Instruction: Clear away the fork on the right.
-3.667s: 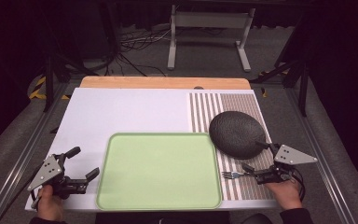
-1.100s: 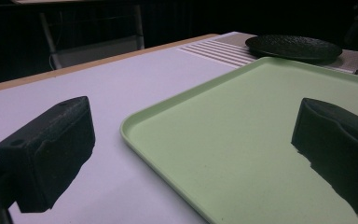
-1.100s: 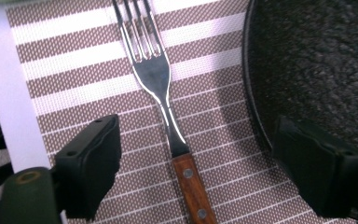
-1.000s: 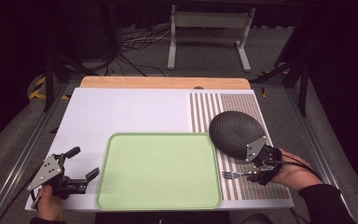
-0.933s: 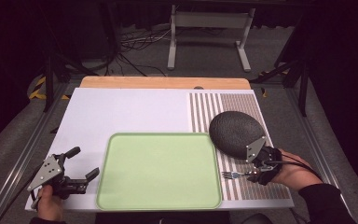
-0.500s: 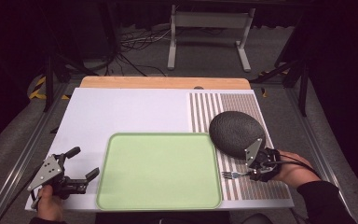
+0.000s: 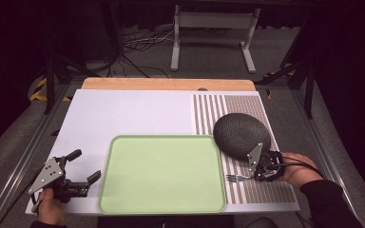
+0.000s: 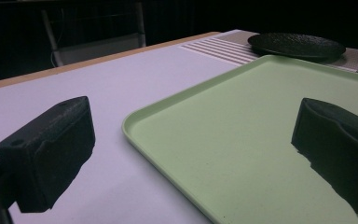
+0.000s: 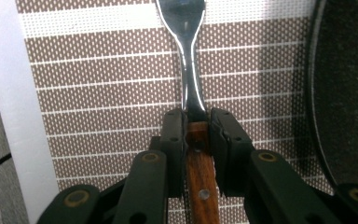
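The right gripper (image 7: 259, 175) has moved in from the table's right edge since the first picture and is now sitting just beside the black plate (image 7: 240, 134). Its jaws are squeezing tight on the fork (image 9: 193, 84), right where the wooden handle meets the shiny metal. The fork is lying on the brown striped mat (image 7: 266, 190), with its prongs pointing at the green tray (image 7: 161, 173). The left gripper (image 7: 78, 171) is staying put by the tray's left edge, its jaws wide apart and holding nothing. No words or labels can be read anywhere.
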